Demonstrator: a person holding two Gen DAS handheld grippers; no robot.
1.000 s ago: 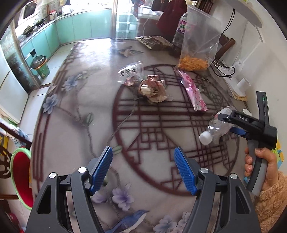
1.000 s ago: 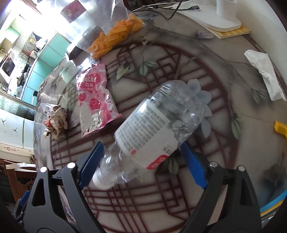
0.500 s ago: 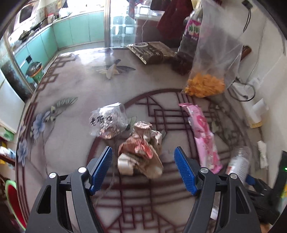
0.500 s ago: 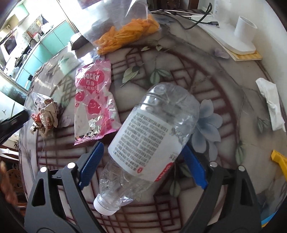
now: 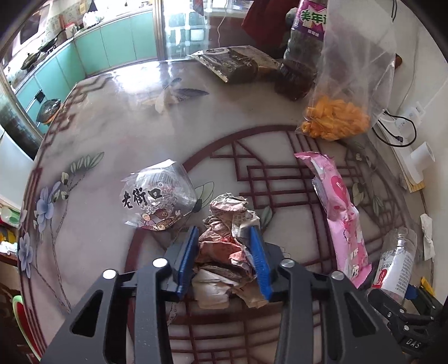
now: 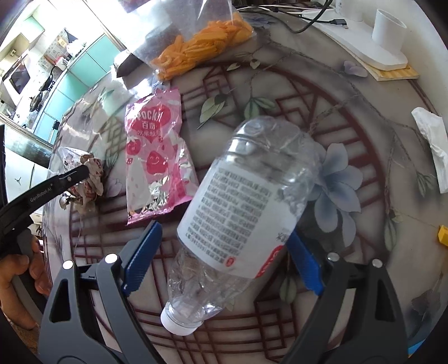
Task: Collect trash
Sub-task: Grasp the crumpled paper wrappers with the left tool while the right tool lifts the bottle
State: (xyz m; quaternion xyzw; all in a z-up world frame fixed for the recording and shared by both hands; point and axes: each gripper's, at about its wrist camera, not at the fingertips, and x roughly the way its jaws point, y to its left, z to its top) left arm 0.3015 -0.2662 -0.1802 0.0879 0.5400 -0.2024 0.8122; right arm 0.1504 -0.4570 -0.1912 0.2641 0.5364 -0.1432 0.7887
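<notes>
Our left tongs are closed narrowly on the crumpled paper wad, its blue pads pressed against both sides of the wad, which sits on the patterned surface. Just beside the wad, to its left, lies a clear snack wrapper with black characters. To the right lies the pink Pocky wrapper, flat on the surface. Our right tongs hold the empty plastic bottle across its labelled middle, cap end tilted down towards us and the base pointing away. Beyond the pink wrapper we see a clear bag of orange snacks. A crumpled white tissue lies well apart near the right edge, and a white cup stands on a white base at the far right.
</notes>
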